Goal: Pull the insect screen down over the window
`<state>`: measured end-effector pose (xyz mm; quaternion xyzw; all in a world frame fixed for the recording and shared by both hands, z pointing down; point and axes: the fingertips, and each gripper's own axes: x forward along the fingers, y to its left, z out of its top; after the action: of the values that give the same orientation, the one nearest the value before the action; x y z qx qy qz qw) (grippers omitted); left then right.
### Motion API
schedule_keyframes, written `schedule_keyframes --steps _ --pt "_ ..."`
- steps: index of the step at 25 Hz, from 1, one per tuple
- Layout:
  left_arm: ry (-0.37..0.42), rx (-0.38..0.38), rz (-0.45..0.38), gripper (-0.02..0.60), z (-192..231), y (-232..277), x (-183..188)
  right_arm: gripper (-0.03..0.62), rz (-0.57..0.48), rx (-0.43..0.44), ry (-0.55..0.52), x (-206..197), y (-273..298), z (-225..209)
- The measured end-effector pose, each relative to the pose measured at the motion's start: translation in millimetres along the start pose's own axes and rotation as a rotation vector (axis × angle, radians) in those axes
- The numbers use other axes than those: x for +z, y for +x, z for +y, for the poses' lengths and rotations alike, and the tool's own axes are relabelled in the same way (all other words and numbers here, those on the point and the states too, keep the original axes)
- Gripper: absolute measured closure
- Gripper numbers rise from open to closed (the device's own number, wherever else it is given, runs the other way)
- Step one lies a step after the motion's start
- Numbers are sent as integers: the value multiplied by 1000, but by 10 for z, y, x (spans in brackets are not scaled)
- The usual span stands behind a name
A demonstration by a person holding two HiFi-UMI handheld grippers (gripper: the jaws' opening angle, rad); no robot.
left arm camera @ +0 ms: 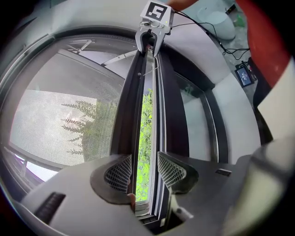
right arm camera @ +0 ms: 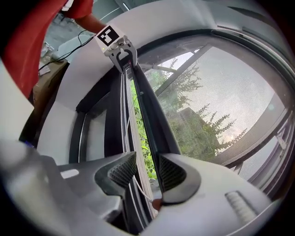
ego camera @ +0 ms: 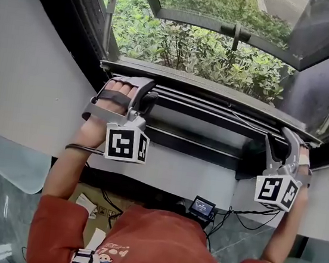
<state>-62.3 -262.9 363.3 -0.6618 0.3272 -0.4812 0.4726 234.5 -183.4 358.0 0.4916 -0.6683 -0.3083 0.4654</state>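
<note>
The screen's bottom bar [ego camera: 217, 99] lay level across the window, its long axis running from the person's left to right, a little skewed in the head view, with the right end lower in the picture. It sat low in the opening, just above the dark lower frame [ego camera: 211, 141] and the white sill [ego camera: 194, 177]. The left gripper [ego camera: 142, 92] held it near its left end and the right gripper [ego camera: 280, 140] near its right end, well apart.

In each gripper view the bar [left arm camera: 133, 115] ran straight away between the fingers [left arm camera: 117, 173], which were closed on it at a middling width; likewise on the right [right arm camera: 146, 170]. Only a thin strip of green leaves [left arm camera: 145, 133] showed between the bar and the frame rails, so little open room was left. The bar was dark and slim, and the grey mesh [right arm camera: 221, 106] stretched taut behind it, with bushes [ego camera: 193, 47] visible through.
</note>
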Motion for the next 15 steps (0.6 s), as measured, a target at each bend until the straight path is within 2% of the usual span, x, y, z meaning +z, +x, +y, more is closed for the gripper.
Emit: schedule_keyframes --steps 6,15 --pt "-29 -40 -4 402 -64 12 4 431 -5 33 24 -21 1 60" --pt "-27 -76 1 400 -257 49 -12 407 -2 85 46 -94 42 274"
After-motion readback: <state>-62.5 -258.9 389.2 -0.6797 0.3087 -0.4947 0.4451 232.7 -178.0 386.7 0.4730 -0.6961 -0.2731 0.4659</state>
